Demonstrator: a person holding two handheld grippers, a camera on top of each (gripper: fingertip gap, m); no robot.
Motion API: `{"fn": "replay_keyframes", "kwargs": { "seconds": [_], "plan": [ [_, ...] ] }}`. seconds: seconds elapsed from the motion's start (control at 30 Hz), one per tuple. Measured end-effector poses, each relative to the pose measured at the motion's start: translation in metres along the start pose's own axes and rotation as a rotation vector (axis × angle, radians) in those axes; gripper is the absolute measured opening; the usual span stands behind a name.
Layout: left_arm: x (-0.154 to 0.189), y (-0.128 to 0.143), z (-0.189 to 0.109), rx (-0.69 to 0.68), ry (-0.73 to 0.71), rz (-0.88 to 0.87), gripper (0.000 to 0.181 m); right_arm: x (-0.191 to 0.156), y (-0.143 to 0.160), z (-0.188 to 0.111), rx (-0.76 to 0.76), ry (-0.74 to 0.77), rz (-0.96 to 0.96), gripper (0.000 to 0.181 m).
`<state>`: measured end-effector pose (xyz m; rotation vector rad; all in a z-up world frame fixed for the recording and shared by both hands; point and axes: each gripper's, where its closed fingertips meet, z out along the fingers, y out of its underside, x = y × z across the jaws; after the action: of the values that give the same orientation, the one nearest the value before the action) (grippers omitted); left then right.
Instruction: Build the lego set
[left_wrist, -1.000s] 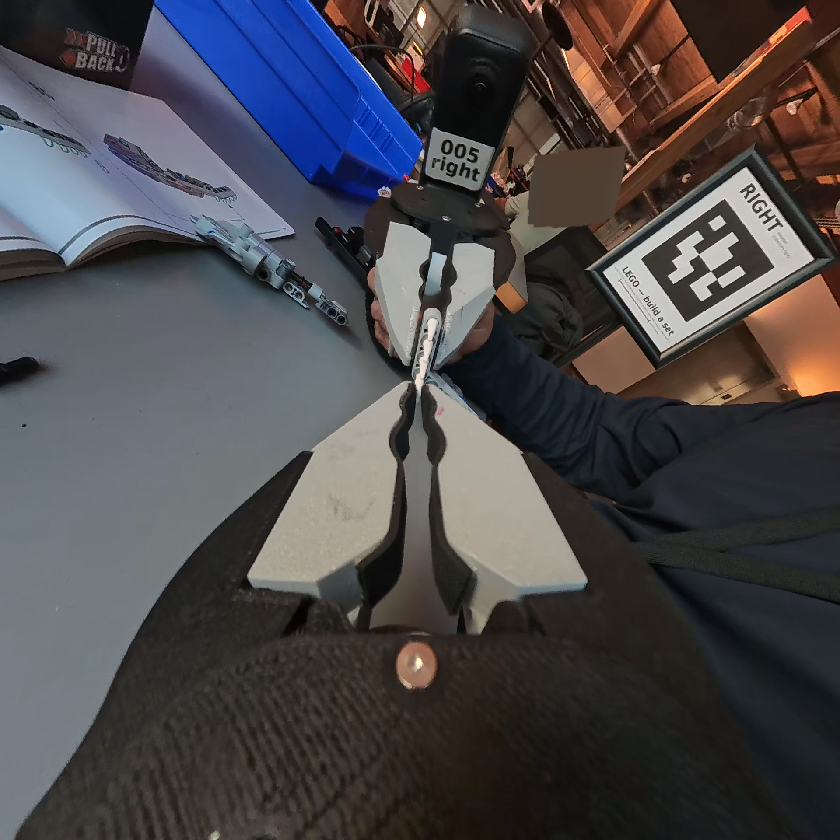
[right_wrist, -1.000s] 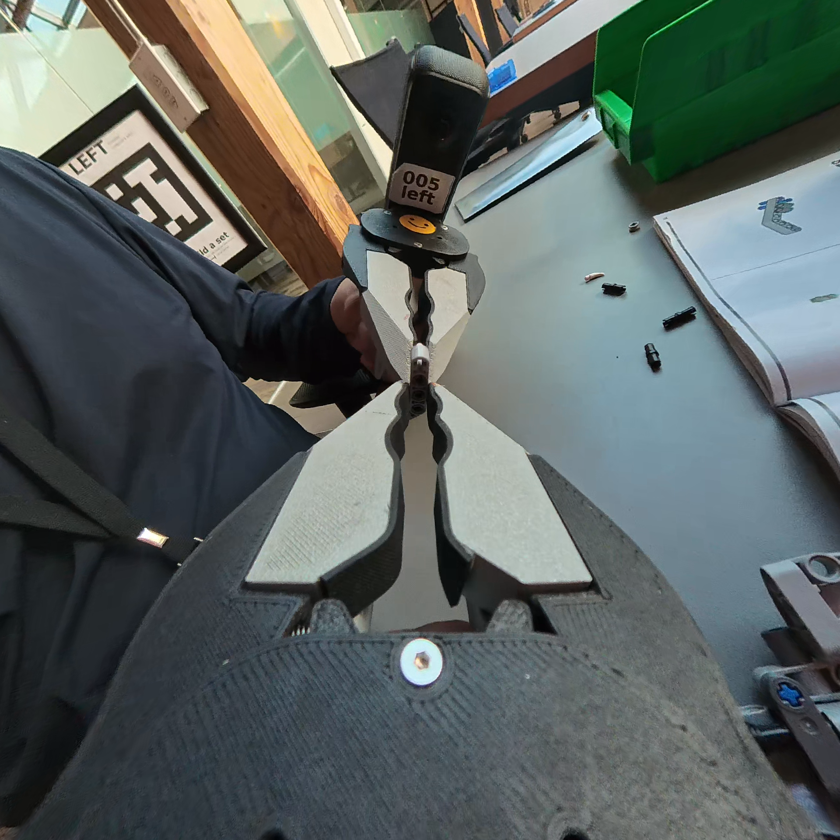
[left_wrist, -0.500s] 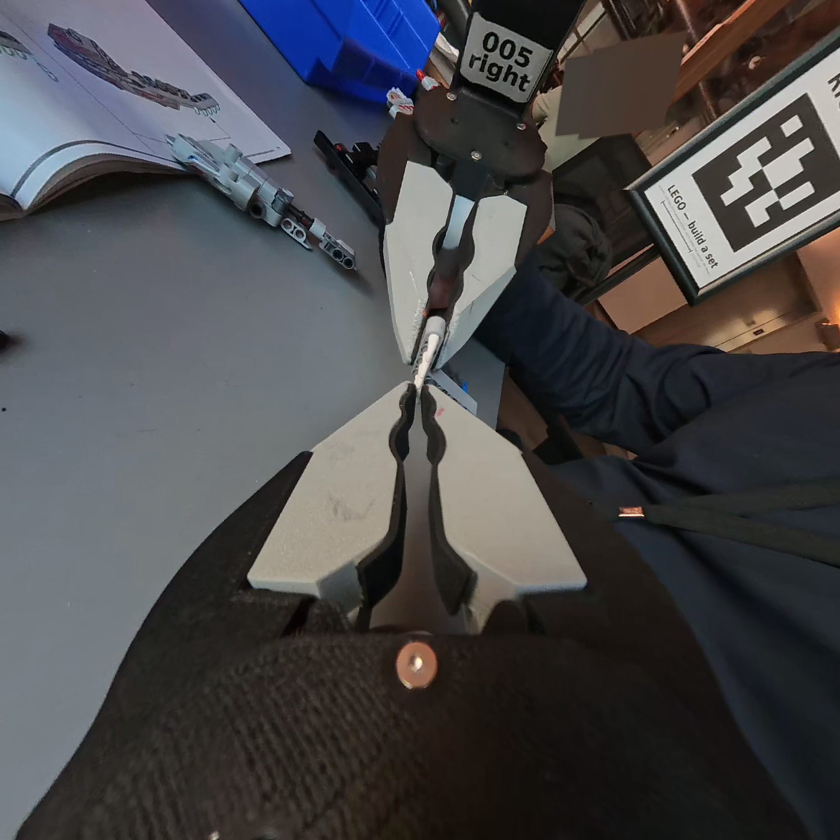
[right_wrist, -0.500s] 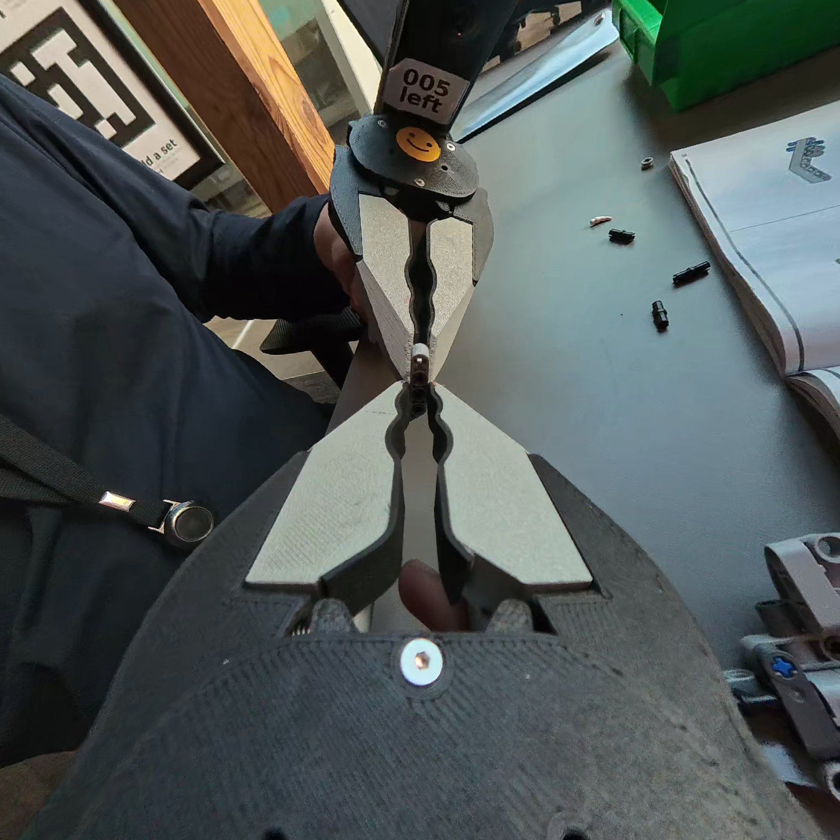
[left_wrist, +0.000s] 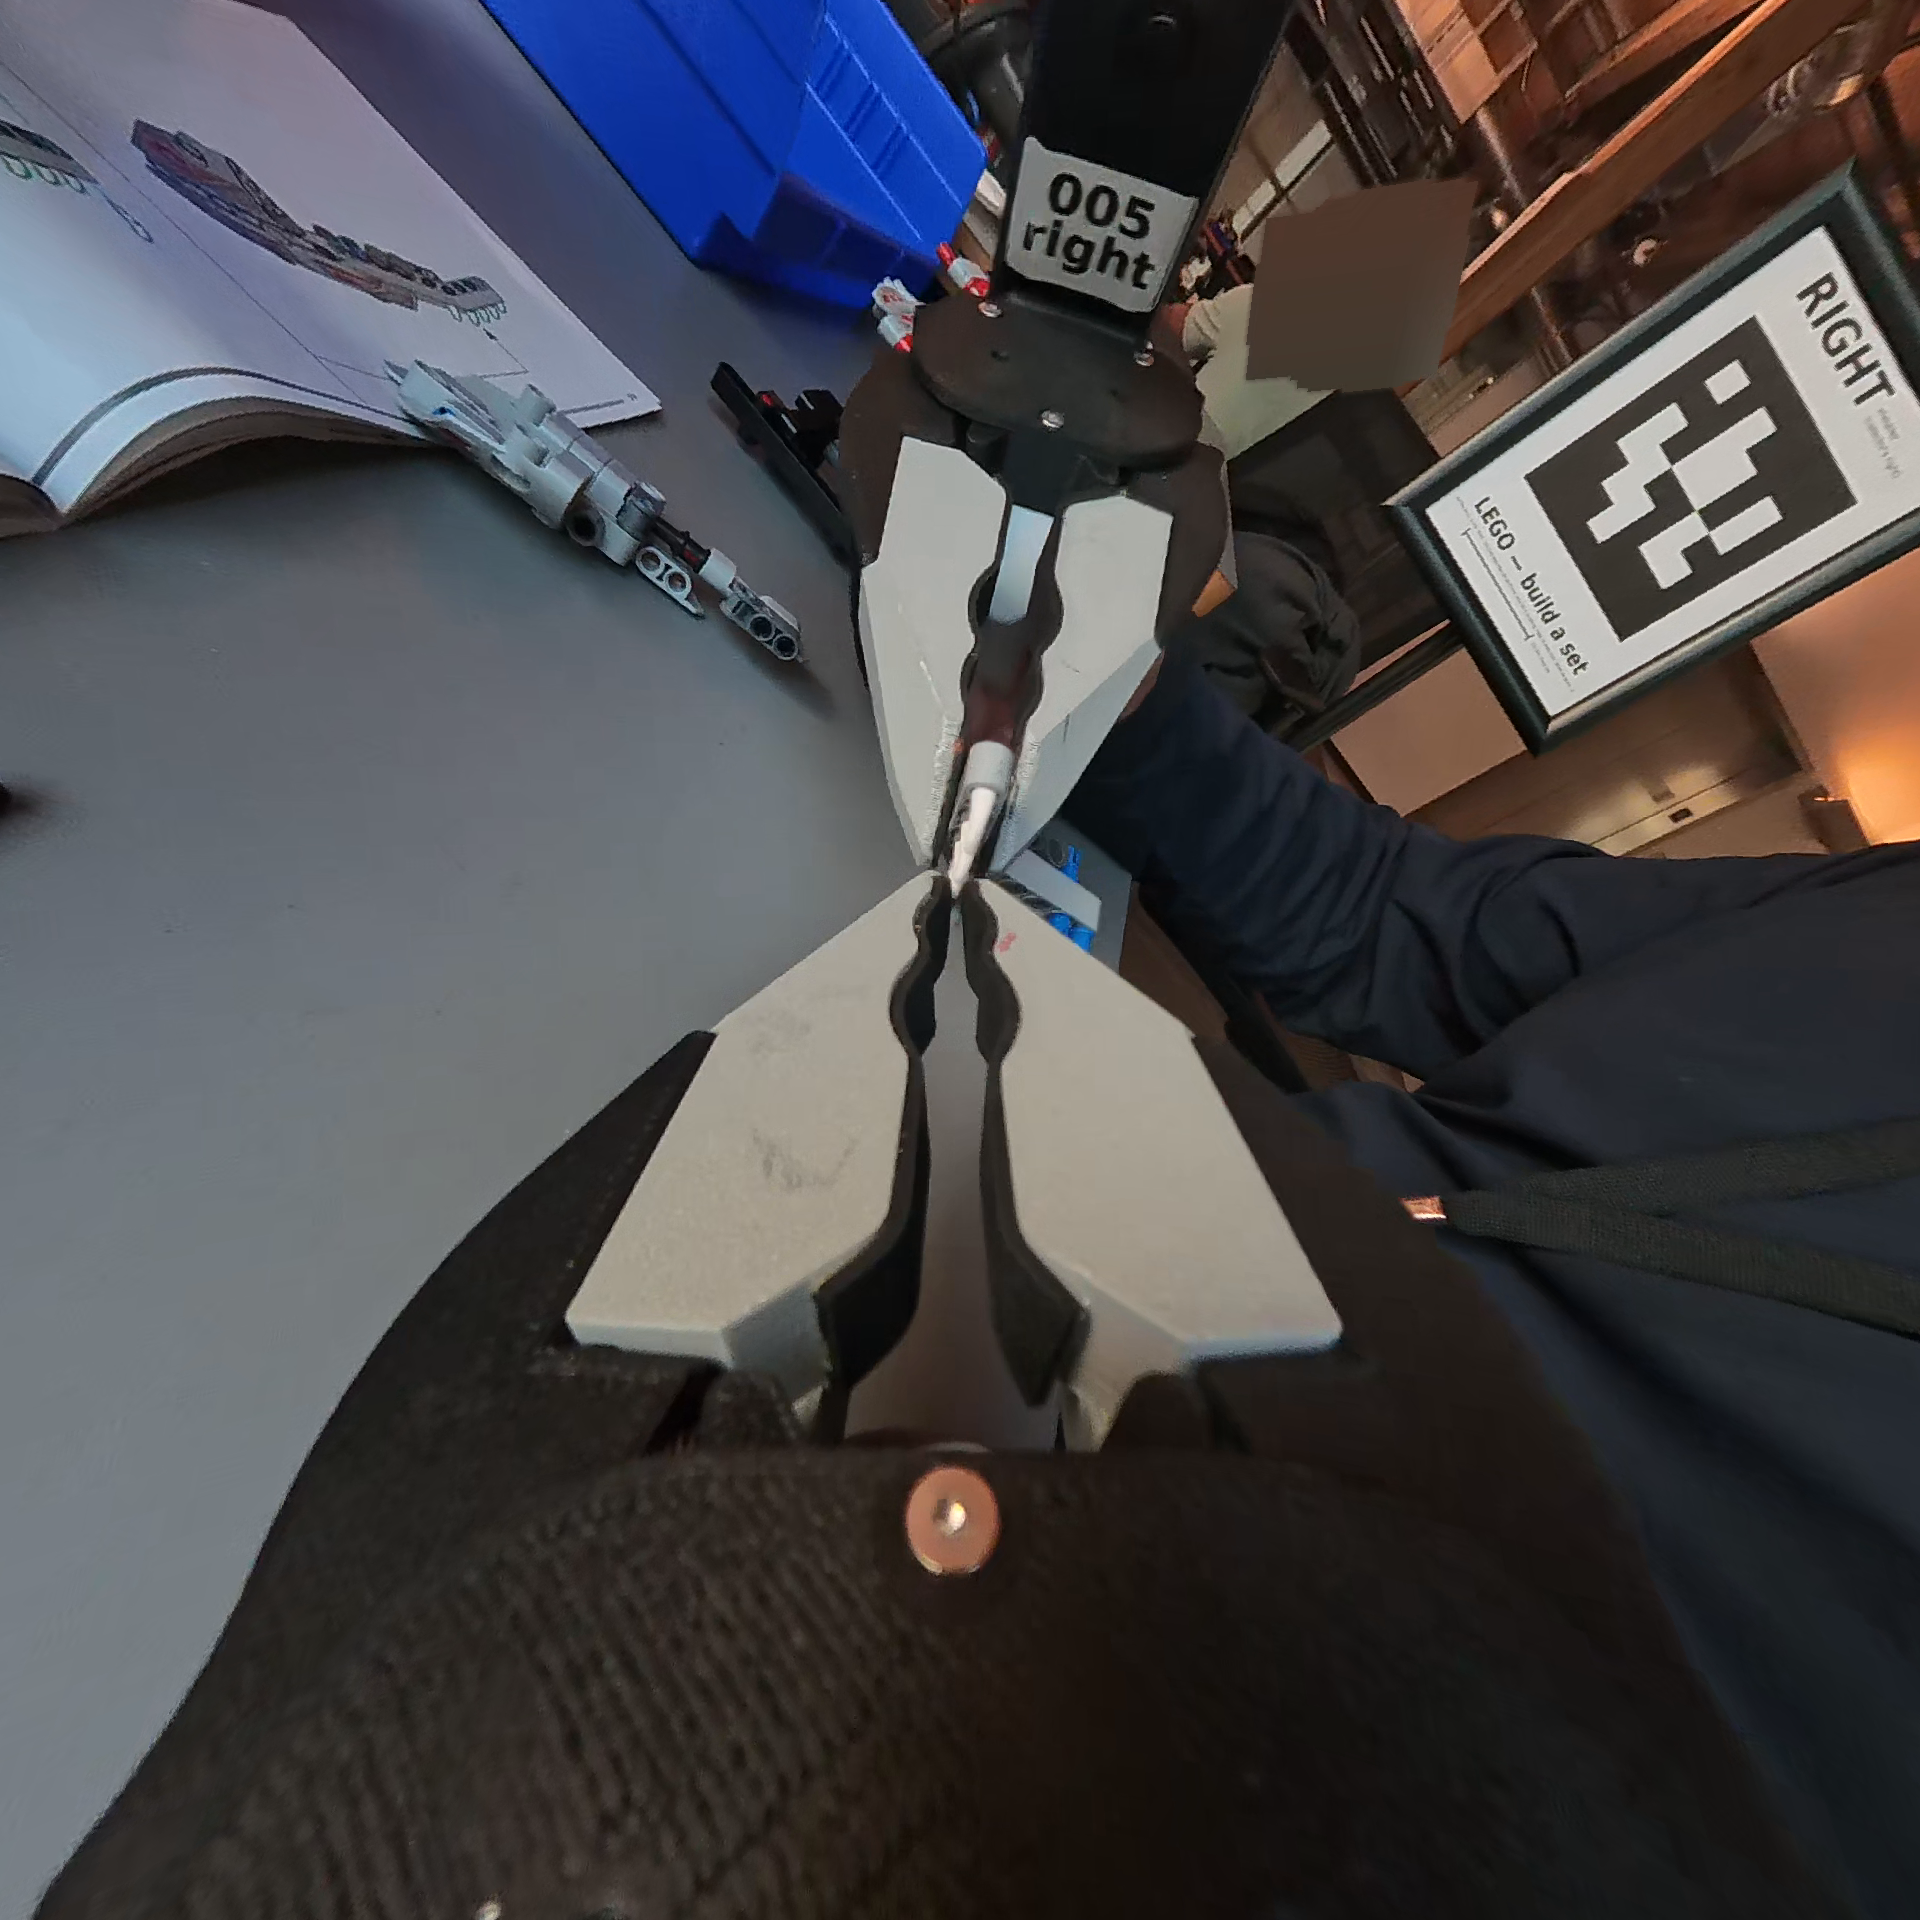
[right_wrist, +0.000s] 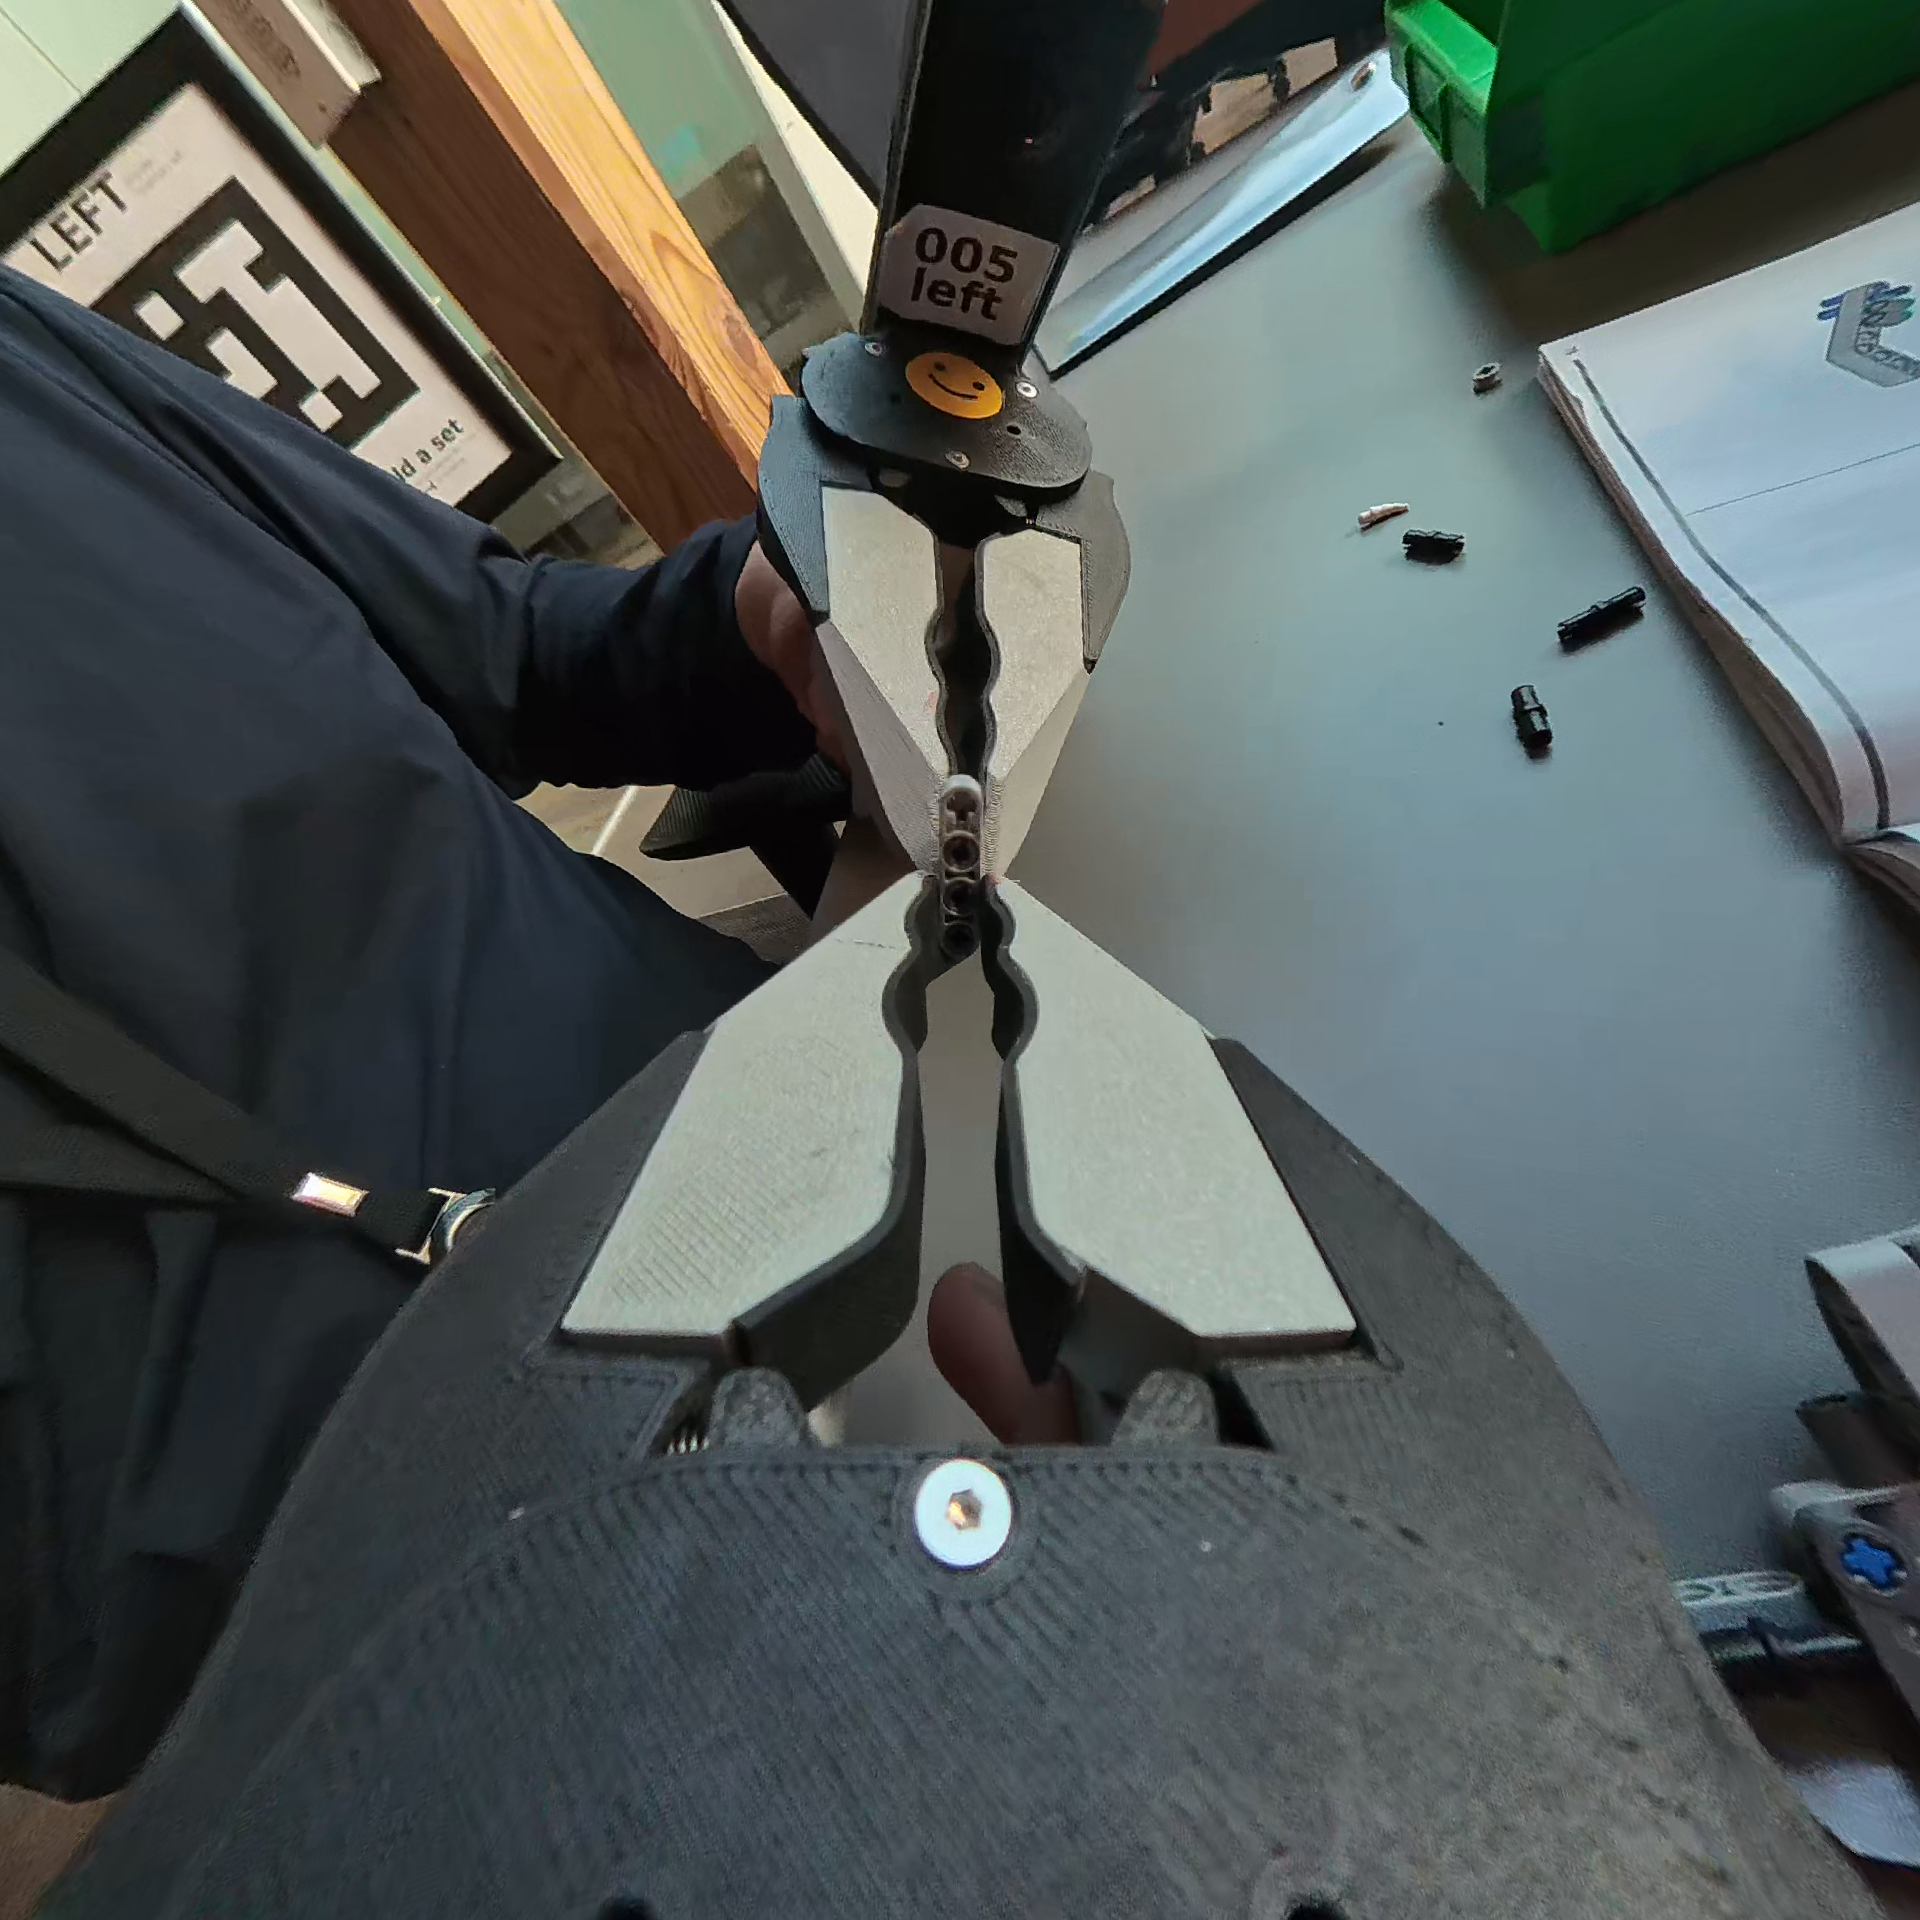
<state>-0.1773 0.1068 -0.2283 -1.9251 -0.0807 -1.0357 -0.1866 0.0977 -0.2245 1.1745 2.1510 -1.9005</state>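
Note:
Both grippers meet tip to tip above the near edge of the grey table (left_wrist: 312, 935). My left gripper (left_wrist: 948, 896) is shut, and the end of a small white lego beam (left_wrist: 982, 790) sits at its tips. The right gripper (left_wrist: 966, 847) faces it and is shut on that same beam. In the right wrist view my right gripper (right_wrist: 961, 894) is shut on the beam's dark end. The beam's pale end (right_wrist: 961, 821) is pinched in the left gripper (right_wrist: 964, 857). The beam shows round holes along its length.
An open instruction booklet (left_wrist: 260, 260) (right_wrist: 1766, 520) lies on the table. A partly built grey assembly (left_wrist: 540, 468) (right_wrist: 1860, 1538) lies beside it. Loose black pins (right_wrist: 1600, 615) lie near the booklet. A blue bin (left_wrist: 748, 125) and a green bin (right_wrist: 1662, 104) stand at the back. Both grippers' tips are close together, under 4 cm apart.
The two grippers have drawn closer together and stayed tip to tip, with the small beam still between them. Each shows larger in the other's view.

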Motion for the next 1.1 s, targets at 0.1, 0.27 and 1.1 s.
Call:
{"fn": "replay_keyframes", "kwargs": {
  "seconds": [0.1,0.27,1.1],
  "plan": [
    [0.0,-0.004,-0.002,0.033,0.005,-0.007,0.0,0.0,-0.004,-0.001,0.024,0.002,0.0,0.004],
    [0.003,-0.01,-0.004,0.084,0.026,-0.016,0.0,0.0,-0.014,-0.004,0.093,-0.029,0.042,0.005],
    [-0.02,0.006,-0.038,0.003,-0.155,0.034,0.0,0.011,-0.013,0.025,-0.04,0.083,-0.036,0.005]
  ]
}}
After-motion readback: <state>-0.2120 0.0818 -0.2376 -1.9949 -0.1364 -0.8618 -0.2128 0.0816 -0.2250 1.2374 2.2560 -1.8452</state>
